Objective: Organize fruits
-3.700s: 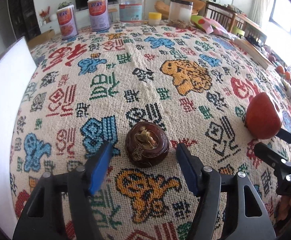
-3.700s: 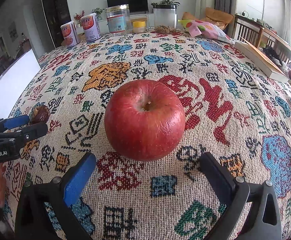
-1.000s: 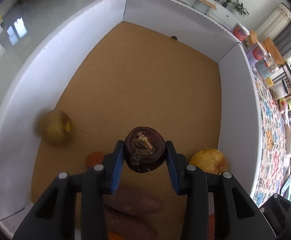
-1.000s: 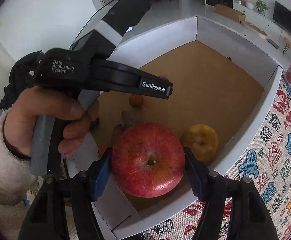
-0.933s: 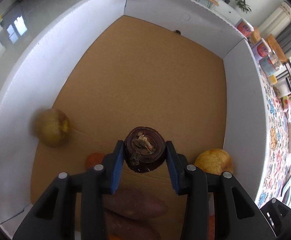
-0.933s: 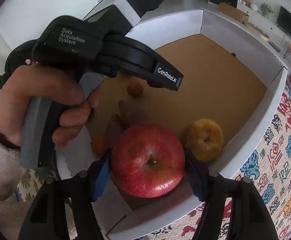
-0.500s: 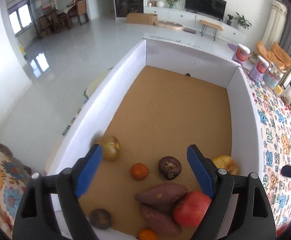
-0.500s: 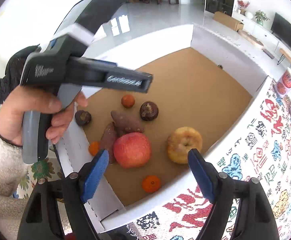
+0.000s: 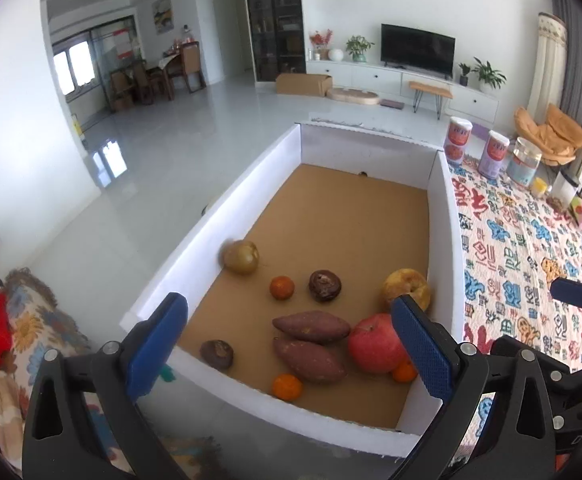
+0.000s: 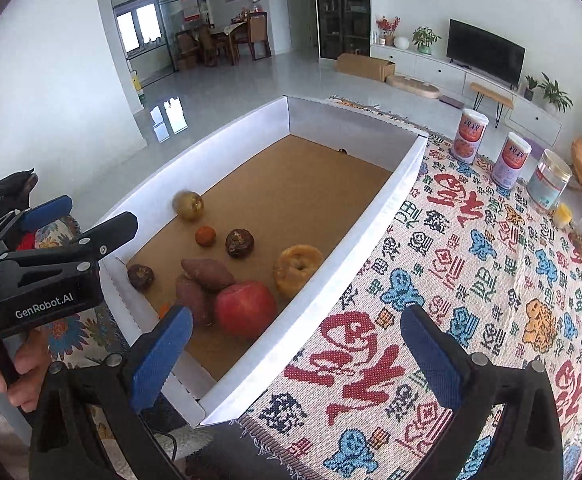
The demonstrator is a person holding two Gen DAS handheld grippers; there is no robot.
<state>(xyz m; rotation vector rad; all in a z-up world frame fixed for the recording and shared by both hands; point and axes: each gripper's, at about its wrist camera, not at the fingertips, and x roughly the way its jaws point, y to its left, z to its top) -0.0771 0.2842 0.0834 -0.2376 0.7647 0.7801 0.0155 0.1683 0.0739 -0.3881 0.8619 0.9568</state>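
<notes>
- Left wrist view: left hand-held gripper (image 9: pixel 291 344) has just opened wide, holding nothing.
- Right hand-held gripper (image 10: pixel 297 354) likewise opened, empty.
- Red apple (image 9: pixel 375 344) and dark round fruit (image 9: pixel 324 285) lie inside white box (image 9: pixel 445 240).

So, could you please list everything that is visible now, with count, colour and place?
white-walled cardboard box: one, brown floor, beside the patterned cloth.
red apple: one, in the box, near end.
yellow wrinkled apple: one, by the wall on the cloth side.
reddish-brown sweet potatoes: two, touching the red apple.
small orange citrus fruits: four, scattered in the box.
dark brown round fruits: two, one mid-box, one in the near corner.
yellowish-brown round fruit: one, against the far side wall.
patterned woven cloth: one, multicoloured, covering the table.
tall cans: two, at the cloth's far edge.
clear jar: one, beside the cans.
left gripper: blue jaws open, empty.
right gripper: blue jaws open, empty.
</notes>
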